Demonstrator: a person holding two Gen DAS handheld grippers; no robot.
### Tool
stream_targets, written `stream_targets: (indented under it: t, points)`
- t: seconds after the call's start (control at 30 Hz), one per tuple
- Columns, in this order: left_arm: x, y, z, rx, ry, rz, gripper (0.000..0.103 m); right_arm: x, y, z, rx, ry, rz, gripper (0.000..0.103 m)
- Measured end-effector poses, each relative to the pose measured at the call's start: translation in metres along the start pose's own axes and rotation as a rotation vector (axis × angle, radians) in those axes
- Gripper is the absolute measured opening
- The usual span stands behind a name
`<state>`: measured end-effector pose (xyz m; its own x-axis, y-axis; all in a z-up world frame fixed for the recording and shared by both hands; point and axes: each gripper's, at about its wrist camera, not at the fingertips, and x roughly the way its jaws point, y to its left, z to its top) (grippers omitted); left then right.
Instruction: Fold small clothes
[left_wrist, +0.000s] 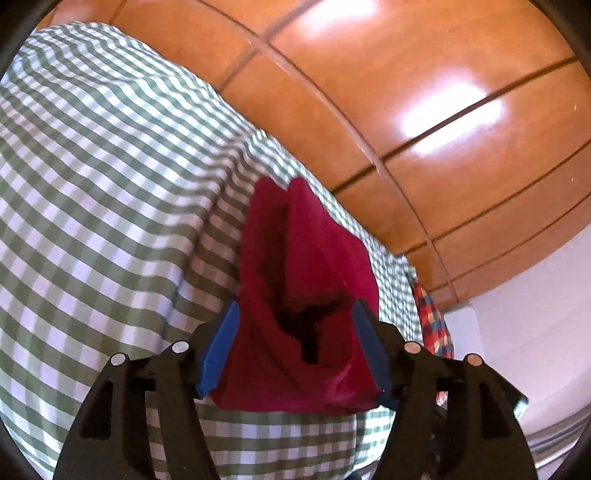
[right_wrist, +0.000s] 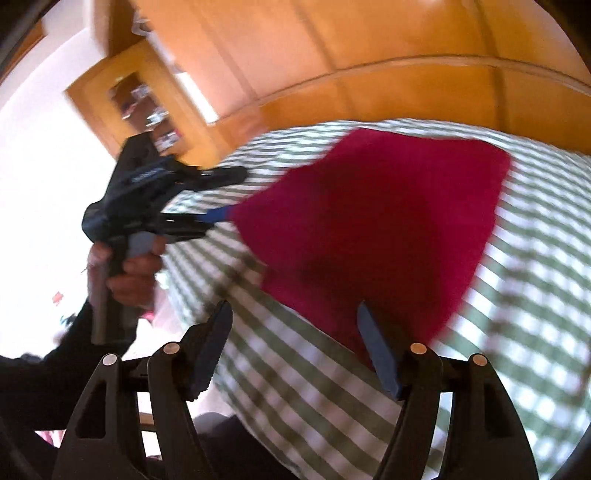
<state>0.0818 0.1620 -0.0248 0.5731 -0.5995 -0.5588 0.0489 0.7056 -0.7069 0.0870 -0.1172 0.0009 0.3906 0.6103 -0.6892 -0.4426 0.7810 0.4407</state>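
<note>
While the red garment (right_wrist: 373, 229) lies spread on the green-checked surface (right_wrist: 295, 369), the left hand-held gripper (left_wrist: 295, 343) has jaws spread with a bunched red corner loose between the pads, seemingly not pinched; the right hand-held gripper (right_wrist: 295, 354) stands spread and empty beside the near edge. Judged step: a fold just laid, corners let go; next calls for clearing the cloth without dragging it, then gripping a fresh edge.

Green-white checked tablecloth (left_wrist: 110, 206) over table; glossy wooden wall panels (left_wrist: 424, 92) behind; wooden shelf unit (right_wrist: 136, 99) (blurred).
</note>
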Motion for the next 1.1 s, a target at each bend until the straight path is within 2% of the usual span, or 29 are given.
stream_targets:
  t: [0.17,0.27,0.3,0.37,0.4,0.43,0.47,0.57,0.67,0.83,0.93,1.0,1.07,1.1]
  points:
    - [0.025,-0.014,-0.001,0.015,0.068,0.007,0.07,-0.013,-0.027,-0.026,0.06,-0.003,-0.136,0.069]
    - [0.037,-0.017,0.001,0.028,0.095,0.04,0.068,-0.008,-0.034,-0.032,0.062,0.005,-0.191,0.069]
    - [0.04,-0.019,0.0,0.033,0.111,0.053,0.065,-0.003,-0.034,-0.032,0.055,0.009,-0.212,0.069]
    - [0.046,-0.023,0.0,0.064,0.135,0.09,0.047,0.007,-0.035,-0.03,0.05,0.017,-0.217,0.066]
    - [0.047,-0.024,0.0,0.079,0.136,0.105,0.042,0.014,-0.034,-0.027,0.049,0.02,-0.212,0.064]
    - [0.046,-0.026,-0.001,0.098,0.135,0.123,0.033,0.018,-0.034,-0.026,0.044,0.019,-0.215,0.056]
    - [0.045,-0.027,-0.001,0.109,0.131,0.132,0.024,0.024,-0.032,-0.023,0.033,0.012,-0.235,0.042]
    - [0.031,-0.027,0.0,0.094,0.093,0.111,0.016,0.018,-0.034,-0.021,0.049,-0.025,-0.244,0.026]
    - [0.016,-0.018,-0.01,0.066,0.081,0.104,0.013,0.011,-0.032,-0.029,0.01,-0.023,-0.27,0.021]
    - [0.047,0.02,-0.058,0.018,0.159,0.196,0.013,0.024,-0.048,-0.044,0.049,0.039,-0.274,0.019]
    - [0.037,0.023,-0.06,-0.007,0.113,0.154,0.017,0.022,-0.048,-0.043,0.046,0.042,-0.265,0.02]
    - [0.033,0.02,-0.056,0.002,0.109,0.156,0.022,0.018,-0.052,-0.041,0.06,0.055,-0.246,0.024]
    - [0.031,0.015,-0.052,0.041,0.112,0.189,0.033,0.01,-0.053,-0.04,0.056,0.061,-0.26,0.045]
    - [0.028,0.011,-0.049,0.064,0.104,0.204,0.034,0.004,-0.053,-0.04,0.05,0.057,-0.27,0.049]
